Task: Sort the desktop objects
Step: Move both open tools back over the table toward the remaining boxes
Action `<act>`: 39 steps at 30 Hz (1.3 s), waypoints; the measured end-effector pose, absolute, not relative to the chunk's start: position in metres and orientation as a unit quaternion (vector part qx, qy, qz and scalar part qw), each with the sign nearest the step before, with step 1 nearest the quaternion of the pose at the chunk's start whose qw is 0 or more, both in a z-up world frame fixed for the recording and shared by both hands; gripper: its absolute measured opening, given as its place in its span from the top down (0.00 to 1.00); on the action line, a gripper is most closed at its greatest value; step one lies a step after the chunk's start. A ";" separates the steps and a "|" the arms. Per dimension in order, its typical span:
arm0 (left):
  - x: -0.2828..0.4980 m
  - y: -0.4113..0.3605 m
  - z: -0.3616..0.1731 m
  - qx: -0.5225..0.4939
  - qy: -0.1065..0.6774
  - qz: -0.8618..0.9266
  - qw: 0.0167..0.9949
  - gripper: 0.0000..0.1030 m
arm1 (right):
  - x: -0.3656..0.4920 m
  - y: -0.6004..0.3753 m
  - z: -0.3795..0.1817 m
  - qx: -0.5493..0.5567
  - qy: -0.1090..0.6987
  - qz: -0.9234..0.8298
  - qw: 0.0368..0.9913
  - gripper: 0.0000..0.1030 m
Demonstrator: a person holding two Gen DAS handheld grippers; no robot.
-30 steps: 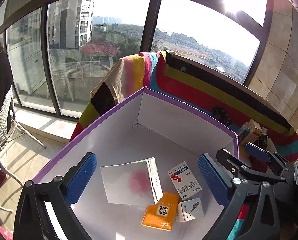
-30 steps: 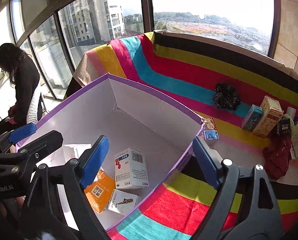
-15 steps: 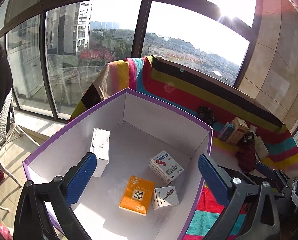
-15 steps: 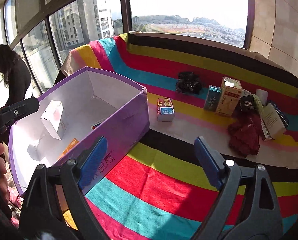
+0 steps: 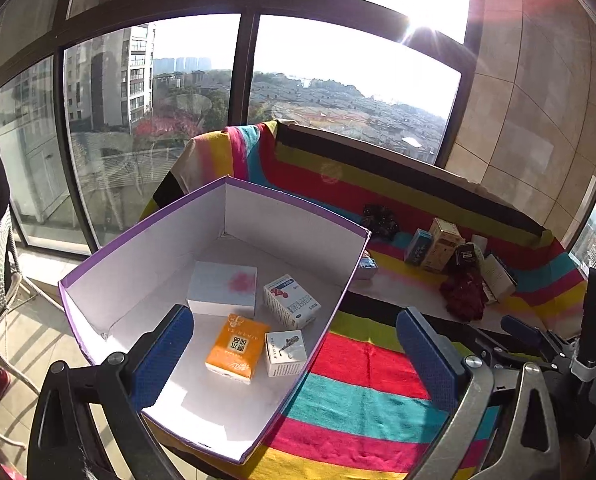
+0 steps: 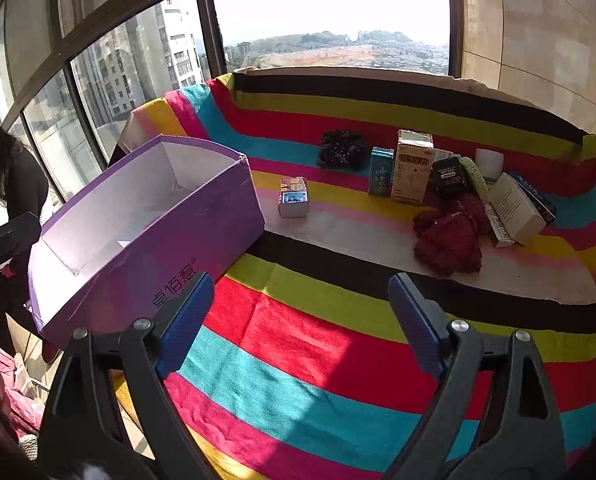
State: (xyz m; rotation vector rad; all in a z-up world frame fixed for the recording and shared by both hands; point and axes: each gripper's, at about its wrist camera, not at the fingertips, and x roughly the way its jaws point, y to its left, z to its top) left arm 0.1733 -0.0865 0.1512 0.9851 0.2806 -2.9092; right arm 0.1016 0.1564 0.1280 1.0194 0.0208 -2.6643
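Left wrist view: left gripper [image 5: 296, 344] jaws wide apart, holding nothing. Purple box [image 5: 146, 236] on striped cloth [image 5: 361, 364] contains white box [image 5: 222, 288], orange pack [image 5: 236, 348] and two small cartons.

Right wrist view: right gripper [image 6: 298, 320] jaws wide apart, empty, above cloth. Remaining cartons [image 6: 411, 166] and red cloth [image 6: 449, 236] sit well apart from the purple box, at far right.

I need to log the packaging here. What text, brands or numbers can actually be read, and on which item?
"卓佰壹", with a registered-trademark sign: outer side wall of the purple box.
"原木纯品", seen upside down: orange tissue pack.
"48": top of the small box lying alone on the cloth.
Print on the other boxes: too small or blurred.
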 end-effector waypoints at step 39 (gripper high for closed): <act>0.110 0.029 0.116 0.353 0.051 -0.929 -0.095 0.01 | 0.058 0.275 0.093 0.395 -0.063 -0.916 0.037 0.10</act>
